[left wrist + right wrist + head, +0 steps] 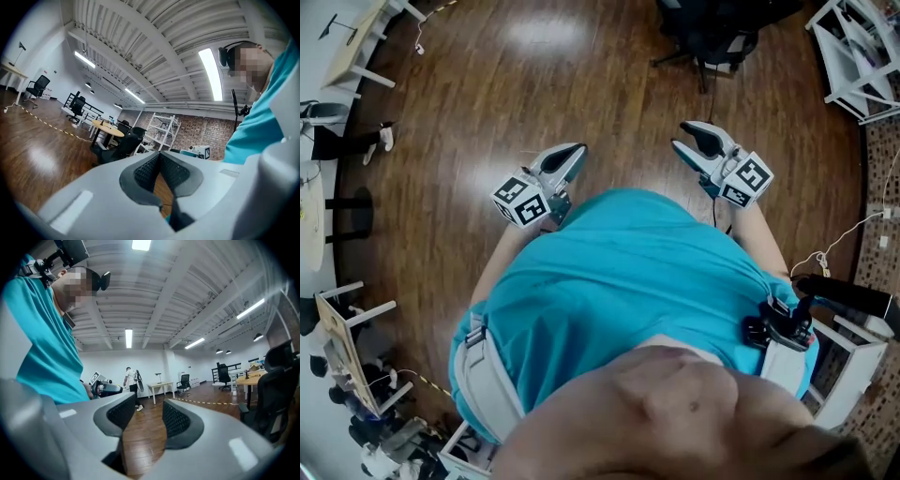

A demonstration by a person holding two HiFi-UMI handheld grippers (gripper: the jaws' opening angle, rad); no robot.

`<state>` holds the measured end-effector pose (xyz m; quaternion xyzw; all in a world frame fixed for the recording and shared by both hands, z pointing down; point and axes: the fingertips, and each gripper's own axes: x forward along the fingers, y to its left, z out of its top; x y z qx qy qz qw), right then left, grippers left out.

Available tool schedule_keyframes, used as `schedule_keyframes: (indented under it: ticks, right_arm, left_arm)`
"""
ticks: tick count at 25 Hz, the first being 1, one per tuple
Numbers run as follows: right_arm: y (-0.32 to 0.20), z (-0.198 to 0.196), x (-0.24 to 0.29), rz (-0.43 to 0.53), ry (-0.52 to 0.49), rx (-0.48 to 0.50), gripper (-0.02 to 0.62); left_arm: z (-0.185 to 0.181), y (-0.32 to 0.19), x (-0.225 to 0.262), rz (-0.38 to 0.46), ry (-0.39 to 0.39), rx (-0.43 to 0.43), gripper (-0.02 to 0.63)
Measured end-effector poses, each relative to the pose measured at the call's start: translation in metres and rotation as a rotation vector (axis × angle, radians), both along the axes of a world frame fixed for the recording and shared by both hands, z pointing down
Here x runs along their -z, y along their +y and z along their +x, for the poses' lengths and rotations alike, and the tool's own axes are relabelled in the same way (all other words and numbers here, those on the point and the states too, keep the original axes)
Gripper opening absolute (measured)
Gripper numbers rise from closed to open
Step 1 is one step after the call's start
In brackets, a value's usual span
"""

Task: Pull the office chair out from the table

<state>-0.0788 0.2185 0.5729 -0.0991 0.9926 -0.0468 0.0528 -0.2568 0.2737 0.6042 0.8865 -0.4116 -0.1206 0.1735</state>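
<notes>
head view and both gripper views: two empty claws, chair well ahead

item 1, left claw (159, 157): pads meeting at their tips, nothing between them. it points level over the wood floor (487, 112). its marker cube (521, 201) sits at the rear, just in front of the holder's turquoise shirt (619, 272).

item 2, right claw (149, 404): jaws standing moderately apart, bare floor showing through the gap, nothing held. it also points level. its marker cube (748, 178) sits at the rear, close to the shirt.

item 3, office chair (712, 37): black, on a wheeled base, well ahead of both claws and nearer the right one's line. neither claw touches it. in the left gripper view it shows as a dark shape beyond and to the left of the jaw tips, and at the right edge of the right gripper view.

item 4, table (108, 127): round, wooden top, just behind the chair as seen from the left claw.

item 5, white shelf rack (161, 131): beyond the left claw's tips, before a brick wall (206, 133).

item 6, white desk (159, 390): far past the right claw's tips, a standing person (129, 380) to its left and striped floor tape (201, 402) running to its right.
</notes>
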Motion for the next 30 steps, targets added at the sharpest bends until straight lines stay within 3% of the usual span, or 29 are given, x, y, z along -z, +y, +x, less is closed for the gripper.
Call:
schedule_keyframes:
  ticks: [8,12,15,16,20,23,30]
  right_arm:
    - [0.071,0.101,-0.009,0.049,-0.030,0.011,0.172]
    - [0.080,0.150,-0.020,0.033,-0.043,0.028,0.172]
    - [0.091,0.167,-0.025,0.008,-0.047,0.007,0.172]
    - [0.092,0.171,-0.025,0.000,-0.054,-0.005,0.165]
    - [0.106,0.180,-0.021,-0.057,-0.135,-0.031,0.006]
    - [0.119,0.180,-0.016,-0.140,-0.218,0.020,0.006]
    - [0.116,0.158,-0.017,-0.115,-0.129,-0.003,0.006]
  left_arm:
    - [0.117,0.059,0.010,0.051,-0.014,-0.019,0.002]
    - [0.178,0.065,-0.002,0.013,0.008,-0.030,0.002]
    - [0.204,0.083,-0.004,0.021,-0.045,-0.058,0.002]
    - [0.209,0.088,-0.002,0.039,-0.064,-0.068,0.002]
    - [0.207,0.105,0.001,0.074,-0.088,-0.067,0.002]
    - [0.194,0.115,0.010,0.091,-0.079,-0.039,0.001]
    - [0.175,0.113,0.011,0.096,-0.042,-0.027,0.002]
